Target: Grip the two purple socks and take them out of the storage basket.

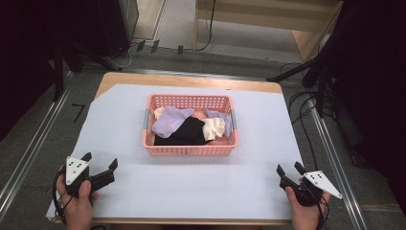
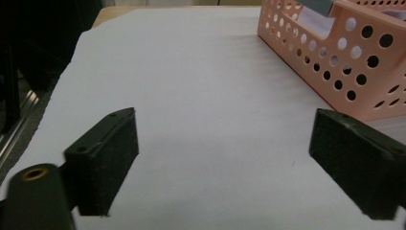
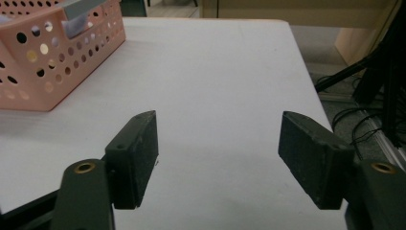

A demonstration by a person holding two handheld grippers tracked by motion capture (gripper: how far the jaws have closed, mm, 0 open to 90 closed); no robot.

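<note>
Left gripper [image 1: 100,163] and right gripper [image 1: 289,169] both gape wide, empty, parked near the table's front edge, well short of the pink basket [image 1: 190,150]. Crumpled clothes [image 1: 184,125] sit inside it. Best approach: come over the rim, pinch one top piece.

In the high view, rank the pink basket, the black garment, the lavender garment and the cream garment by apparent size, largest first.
1. pink basket
2. black garment
3. lavender garment, close to the black one, and overlap makes this unsure
4. cream garment
</note>
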